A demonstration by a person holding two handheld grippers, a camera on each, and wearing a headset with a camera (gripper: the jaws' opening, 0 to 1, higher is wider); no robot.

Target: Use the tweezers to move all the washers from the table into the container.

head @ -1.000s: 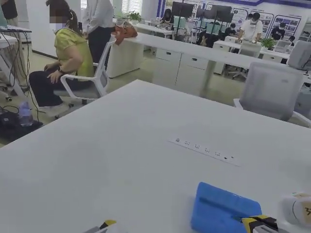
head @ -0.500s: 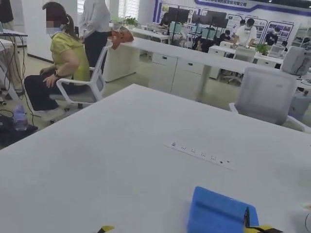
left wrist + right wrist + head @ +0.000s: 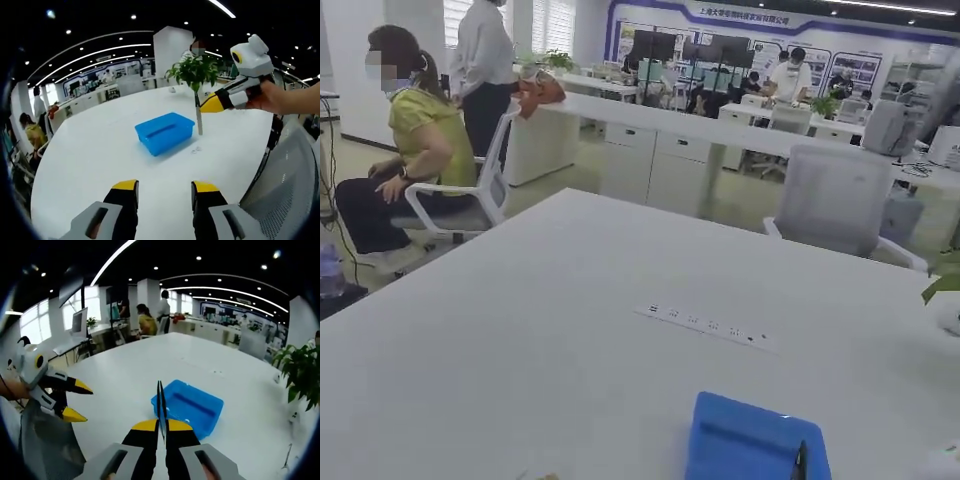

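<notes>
The left tool (image 3: 164, 192) stands apart, right tool (image 3: 161, 425) clamped on tweezers (image 3: 161, 402) near blue container (image 3: 192, 407); banner (image 3: 740, 12) lettering illegible.

Left gripper (image 3: 165, 186): two blocky black jaws, each capped in yellow, rise from pale grey moulded housings, each housing pierced by one elongated slot with rounded ends. Seen side-on in the right gripper view, the same tool shows pointed yellow tips on black shanks, set in a white-grey shell. Right gripper (image 3: 160, 426): identical build, with black jaws, yellow caps and grey slotted housings below. In the left gripper view its side profile tapers from a grey-white shell through a black middle section to a yellow point.
</notes>
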